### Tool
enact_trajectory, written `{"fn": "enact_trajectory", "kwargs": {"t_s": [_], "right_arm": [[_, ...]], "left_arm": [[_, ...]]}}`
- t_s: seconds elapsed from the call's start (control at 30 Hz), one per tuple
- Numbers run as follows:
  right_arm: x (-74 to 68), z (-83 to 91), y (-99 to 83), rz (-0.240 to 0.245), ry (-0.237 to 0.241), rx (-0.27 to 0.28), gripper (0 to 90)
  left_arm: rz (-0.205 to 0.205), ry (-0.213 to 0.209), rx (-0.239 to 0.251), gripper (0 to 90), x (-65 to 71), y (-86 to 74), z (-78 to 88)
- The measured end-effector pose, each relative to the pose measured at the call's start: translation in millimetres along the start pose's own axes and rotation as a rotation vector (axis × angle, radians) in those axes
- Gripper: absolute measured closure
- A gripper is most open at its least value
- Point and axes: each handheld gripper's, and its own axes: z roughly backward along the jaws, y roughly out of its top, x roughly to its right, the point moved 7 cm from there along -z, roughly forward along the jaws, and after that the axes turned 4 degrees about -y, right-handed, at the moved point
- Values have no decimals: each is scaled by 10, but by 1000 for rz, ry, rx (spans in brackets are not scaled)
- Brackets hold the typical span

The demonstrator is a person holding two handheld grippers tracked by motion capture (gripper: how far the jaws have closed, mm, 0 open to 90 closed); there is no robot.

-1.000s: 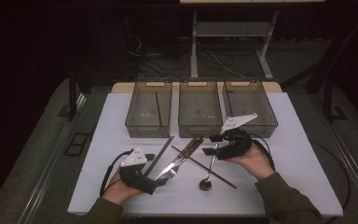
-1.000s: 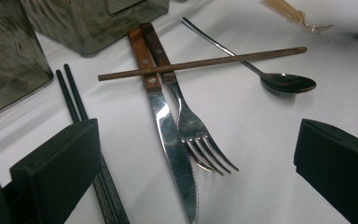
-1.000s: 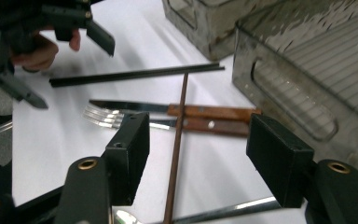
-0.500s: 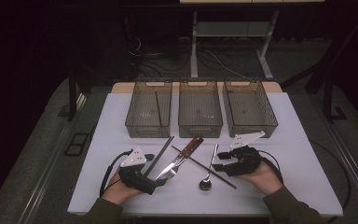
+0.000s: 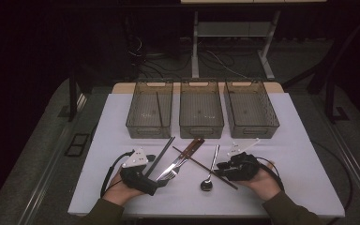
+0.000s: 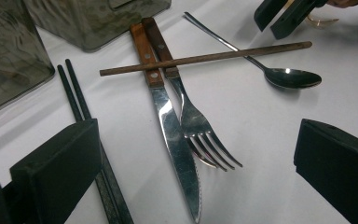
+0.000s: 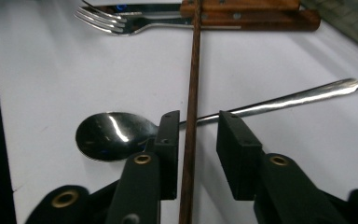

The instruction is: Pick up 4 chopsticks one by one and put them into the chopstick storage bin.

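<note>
probably a lab: floor cables (image 5: 215, 58), dark surroundings.

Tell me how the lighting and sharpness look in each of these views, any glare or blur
High view: dim, surroundings black, the white table lit, cutlery small. Left gripper view: sharp on the knife and fork, with bright glare on both; its own near jaws are soft. Right gripper view: glare streaks on the spoon; the brown chopstick is crisp between the right gripper jaws; the far fork blurs slightly.

Both forearms come in from the near edge, hands low. Left claw (image 5: 157, 186) sits spread wide, pointing up-right. Right claw (image 5: 221, 167) points left, its jaws have just been closing but aren't fully pinched.
</note>
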Motion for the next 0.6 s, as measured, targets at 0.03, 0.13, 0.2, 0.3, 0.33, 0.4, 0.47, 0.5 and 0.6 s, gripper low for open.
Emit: {"fn": "enact_trajectory", "kwargs": {"t_s": [0.03,0.13,0.2,0.3,0.33,0.4,0.47,0.5,0.6], "right_arm": [[-7,-16,-8,3,5,-8,706],[-28,-61,-20,9,-1,-24,734],[-39,-89,-23,9,-3,-32,747],[-44,-131,-28,17,-11,-46,760],[-47,-146,-34,19,-12,-50,765],[-56,-170,-46,28,-19,-64,771],[-60,-175,-45,32,-25,-65,779],[-62,-176,-45,35,-26,-64,779],[-63,-179,-48,40,-32,-65,794]], "left_arm": [[1,0,-1,1,1,-1,0],[1,0,-1,1,-2,-1,0],[-1,0,-3,1,-2,-3,-2],[-4,-1,-7,1,-1,-4,-6],[-4,-1,-5,1,0,-3,-8],[-4,-1,-5,1,0,-3,-8],[-3,-1,-5,1,-1,-3,-7],[-3,0,-6,1,-2,-4,-7],[-4,-1,-7,1,1,-6,-10]]}}
